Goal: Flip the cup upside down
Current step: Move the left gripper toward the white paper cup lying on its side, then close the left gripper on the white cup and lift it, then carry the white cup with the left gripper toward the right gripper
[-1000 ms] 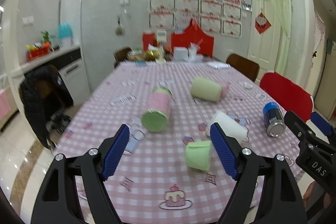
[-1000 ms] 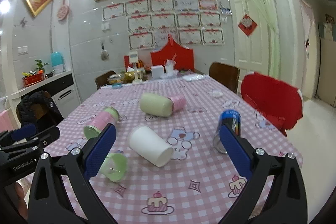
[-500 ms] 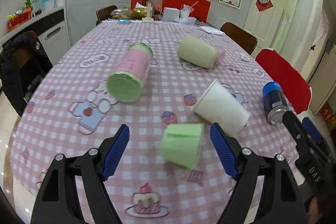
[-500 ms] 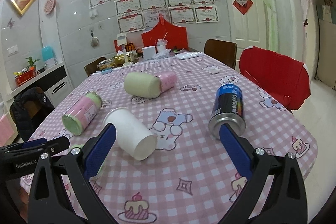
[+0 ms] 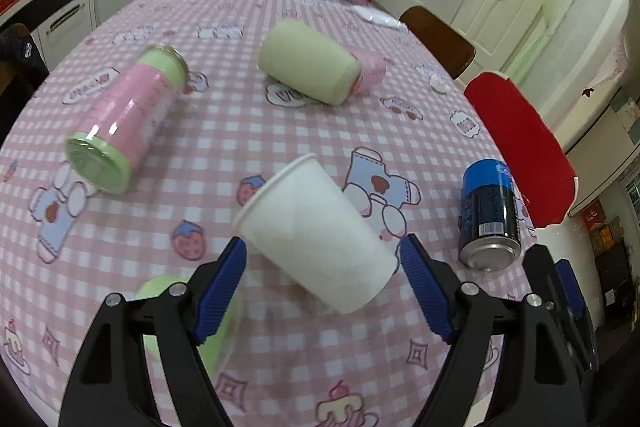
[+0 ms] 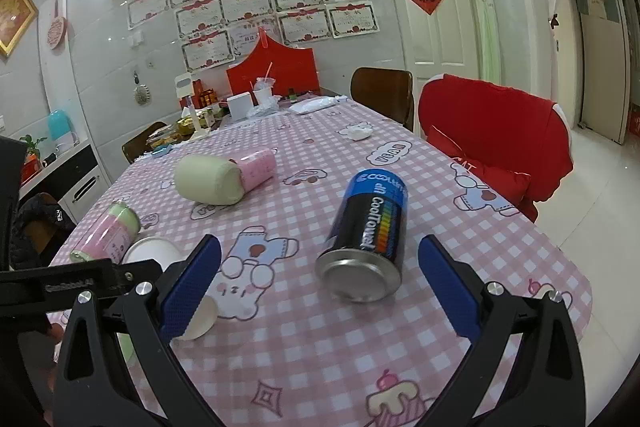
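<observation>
A white paper cup (image 5: 316, 235) lies on its side on the pink checked tablecloth, its open rim toward the far left. My left gripper (image 5: 323, 293) is open, its blue pads on either side of the cup's base end, not touching. A small green cup (image 5: 160, 287) lies partly hidden behind the left finger. My right gripper (image 6: 318, 293) is open and empty, with a blue and black can (image 6: 370, 231) lying on its side between the pads. The white cup (image 6: 154, 251) shows at the left of the right wrist view, partly hidden.
A pink and green canister (image 5: 124, 123) lies at the left. A green and pink bottle (image 5: 316, 67) lies farther back. The can (image 5: 488, 215) lies at the right near the table edge. Red chair (image 6: 496, 143) stands to the right. Clutter sits at the far end.
My left gripper moved right and forward from the green cup to straddle the white cup. My right gripper moved forward and right toward the can.
</observation>
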Tool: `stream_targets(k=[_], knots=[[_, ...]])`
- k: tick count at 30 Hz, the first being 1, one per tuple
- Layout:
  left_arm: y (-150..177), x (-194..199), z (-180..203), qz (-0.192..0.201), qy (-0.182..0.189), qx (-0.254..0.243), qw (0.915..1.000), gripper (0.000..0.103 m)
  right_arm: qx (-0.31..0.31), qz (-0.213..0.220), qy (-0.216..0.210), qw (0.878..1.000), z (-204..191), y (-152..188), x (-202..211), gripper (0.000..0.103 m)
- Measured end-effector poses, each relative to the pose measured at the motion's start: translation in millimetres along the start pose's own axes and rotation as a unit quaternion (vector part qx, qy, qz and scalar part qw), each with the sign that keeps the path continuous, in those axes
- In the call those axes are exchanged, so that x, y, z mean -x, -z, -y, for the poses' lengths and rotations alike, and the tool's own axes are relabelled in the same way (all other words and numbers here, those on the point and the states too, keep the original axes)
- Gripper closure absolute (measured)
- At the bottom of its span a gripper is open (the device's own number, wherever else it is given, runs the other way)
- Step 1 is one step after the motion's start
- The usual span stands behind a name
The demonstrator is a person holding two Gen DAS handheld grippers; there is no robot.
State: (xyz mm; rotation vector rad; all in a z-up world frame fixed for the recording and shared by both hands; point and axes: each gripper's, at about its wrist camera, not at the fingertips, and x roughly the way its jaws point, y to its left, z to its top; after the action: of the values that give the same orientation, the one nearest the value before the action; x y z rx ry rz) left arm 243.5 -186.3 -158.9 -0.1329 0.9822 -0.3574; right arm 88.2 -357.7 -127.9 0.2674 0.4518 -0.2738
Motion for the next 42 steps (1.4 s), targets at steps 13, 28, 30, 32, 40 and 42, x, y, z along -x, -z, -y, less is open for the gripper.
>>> stream_targets(k=[13, 28, 30, 32, 40, 42], knots=[[-18.6, -50.7, 18.7, -0.042, -0.050, -0.017, 0.9977, 0.025, -0.003, -0.019, -0.005, 1.000, 16.4, -6.1, -22.2, 0.008], [-10.6, -46.3, 24.0, -0.044, -0.006, -0.038, 0.9983, 0.040, -0.003, -0.031, -0.002, 1.000, 24.2, -5.8, -25.7, 0.008], [-5.8, -39.2, 25.0, -0.039, -0.002, -0.042, 0.9984, 0.040, -0.001, -0.028, -0.001, 1.000, 23.3, -6.1, -21.7, 0.008], [0.9, -32.3, 24.6, -0.038, 0.004, -0.044, 0.9983, 0.040, -0.001, -0.025, 0.002, 1.000, 23.8, -5.7, -15.0, 0.008], [35.2, 0.8, 25.4, -0.030, 0.021, -0.055, 0.9978, 0.040, 0.002, -0.025, 0.007, 1.000, 22.5, 2.0, 11.7, 0.008], [44.0, 6.2, 24.6, -0.029, 0.023, -0.058, 0.9976, 0.040, 0.004, -0.028, 0.007, 1.000, 21.7, 5.7, 17.6, 0.008]])
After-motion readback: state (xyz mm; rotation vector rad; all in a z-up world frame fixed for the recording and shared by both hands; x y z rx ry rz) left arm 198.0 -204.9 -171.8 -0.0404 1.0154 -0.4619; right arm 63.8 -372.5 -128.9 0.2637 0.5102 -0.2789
